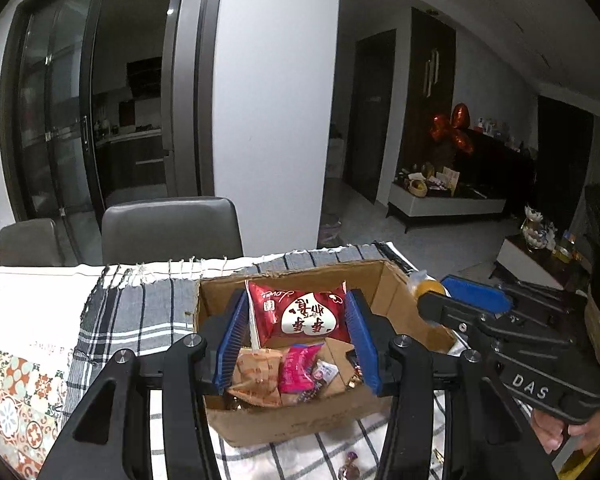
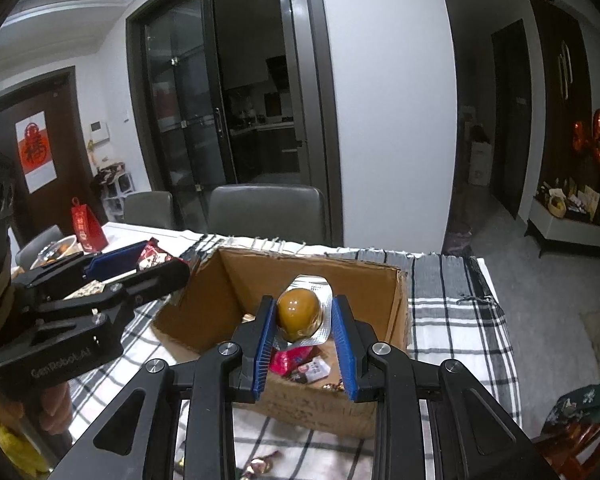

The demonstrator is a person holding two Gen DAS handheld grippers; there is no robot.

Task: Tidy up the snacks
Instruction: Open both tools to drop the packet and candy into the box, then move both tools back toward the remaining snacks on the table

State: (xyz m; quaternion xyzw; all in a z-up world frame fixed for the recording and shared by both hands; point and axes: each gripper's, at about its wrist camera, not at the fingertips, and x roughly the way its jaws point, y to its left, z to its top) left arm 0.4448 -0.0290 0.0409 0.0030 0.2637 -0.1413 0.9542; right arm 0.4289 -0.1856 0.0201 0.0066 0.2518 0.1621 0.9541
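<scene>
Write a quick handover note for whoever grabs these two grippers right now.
Left gripper: shut on the red snack packet, held above the cardboard box.
Right gripper: shut on the foil-packed brown egg, also over the box.
Done: a pink packet, a tan packet and a few small sweets already lie in the box.
Left: release both items into the box, then collect the wrapped candies on the checked cloth in front of it.
</scene>
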